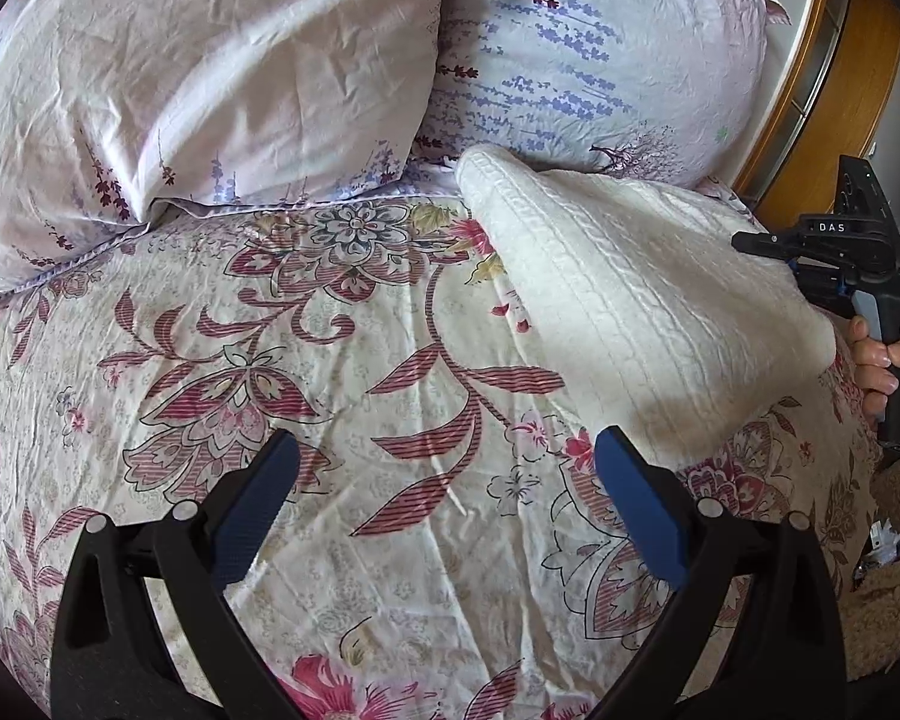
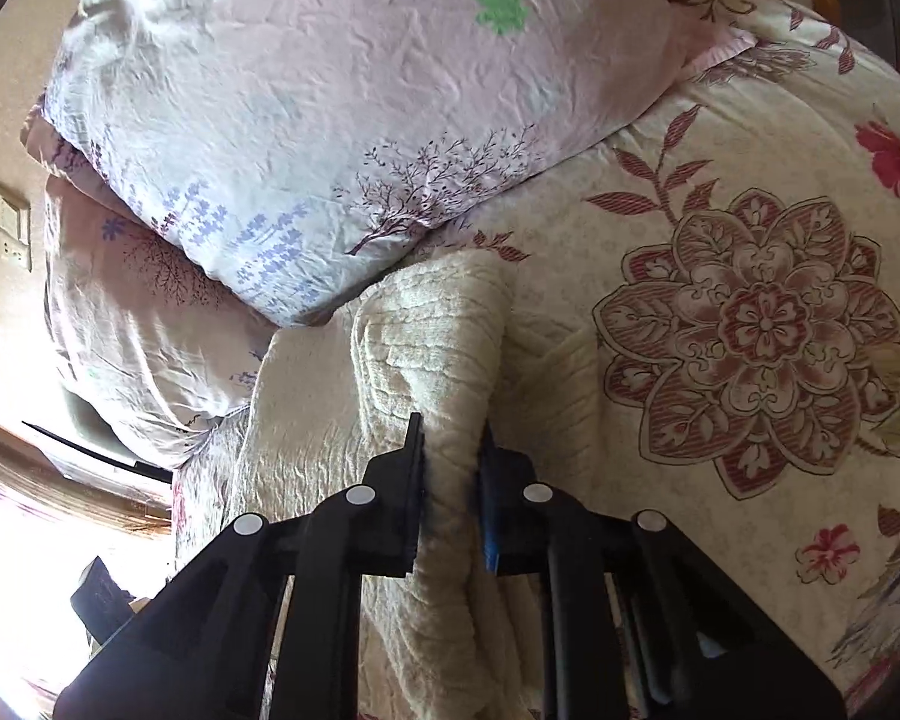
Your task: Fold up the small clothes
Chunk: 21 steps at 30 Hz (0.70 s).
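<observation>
A cream knitted garment (image 1: 630,306) lies on the floral bedspread (image 1: 330,360), its far end reaching the pillows. My left gripper (image 1: 447,462) is open and empty, hovering over the bedspread just left of the garment's near edge. My right gripper (image 2: 453,456) is shut on a bunched fold of the cream garment (image 2: 444,348) and holds it lifted above the rest of the cloth. The right gripper also shows in the left wrist view (image 1: 750,240) at the garment's right edge, held by a hand.
Two pale pink pillows (image 1: 198,78) (image 1: 594,60) lie at the head of the bed. A wooden headboard (image 1: 810,90) stands at the right. The bed's right edge drops off near a beige fuzzy surface (image 1: 894,600). A wall socket (image 2: 15,228) is at the left.
</observation>
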### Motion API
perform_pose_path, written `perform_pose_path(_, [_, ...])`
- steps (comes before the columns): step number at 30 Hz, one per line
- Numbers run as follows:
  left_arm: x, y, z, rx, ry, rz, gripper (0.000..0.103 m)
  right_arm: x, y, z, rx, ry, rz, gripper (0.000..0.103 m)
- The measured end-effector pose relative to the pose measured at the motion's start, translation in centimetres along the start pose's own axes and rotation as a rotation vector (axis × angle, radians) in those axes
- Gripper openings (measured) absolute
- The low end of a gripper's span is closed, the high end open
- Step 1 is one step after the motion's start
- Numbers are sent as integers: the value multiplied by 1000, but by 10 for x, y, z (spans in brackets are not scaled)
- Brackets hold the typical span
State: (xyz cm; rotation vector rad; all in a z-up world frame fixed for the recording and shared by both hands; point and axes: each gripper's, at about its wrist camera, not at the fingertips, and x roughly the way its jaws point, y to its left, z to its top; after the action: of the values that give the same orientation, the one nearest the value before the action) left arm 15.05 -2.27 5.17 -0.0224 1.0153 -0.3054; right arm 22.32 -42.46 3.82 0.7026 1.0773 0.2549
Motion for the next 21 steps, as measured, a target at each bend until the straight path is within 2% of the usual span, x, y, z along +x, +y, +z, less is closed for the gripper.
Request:
perform_pose_path(8, [2,-7,11,32,-21,3,99,9,-35,-11,74,22,-79,16])
perform_pose_path(10, [3,-12,22,57,-34,16,99,11,-29,-8,41,35,-105,19])
perform_pose_path(13, [-3,-22,45,73,-85,11,101,0,-19,-3,2,8,-146,39])
perform_pose_path(15, [-4,-32,65,75,-117,-17,101,-18,-12,2,-19,-86,-126,41])
perform_pose_path(17, [2,-47,84,86,-125,-56,101,-24,-1,8,-58,-130,-105,41])
perform_pose_path(19, [15,-66,100,112,-118,-62,101,-17,10,12,-107,-109,-103,41])
perform_pose_path(21, [33,-85,111,152,-92,-14,101,-4,20,13,-150,-82,-113,41])
